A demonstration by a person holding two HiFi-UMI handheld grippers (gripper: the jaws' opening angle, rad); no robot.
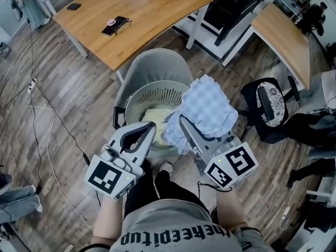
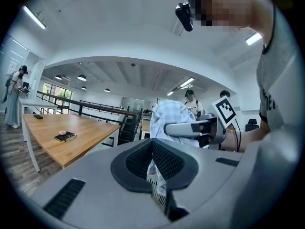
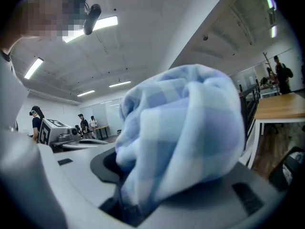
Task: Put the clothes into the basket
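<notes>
**Checked cloth gripped at the basket's right rim**

Your right gripper (image 1: 184, 124) is clamped on a soft blue-and-white checked cloth (image 1: 210, 106). Its jaws stand wide around the bunched fabric, which billows over them in a rounded, crumpled mass. The cloth hangs above the right rim of the basket (image 1: 157, 86), partly overlapping it.

The basket is round, grey plastic, its wall pierced with fine vertical slots. A pale yellow garment (image 1: 152, 117) lies folded flat inside it. The smooth curved grey shell of a chair (image 1: 152, 62) rises at the basket's far edge.

Your left gripper (image 1: 151, 127) has its dark ribbed pads closed tip to tip and holds nothing. It sits at the basket's near rim
</notes>
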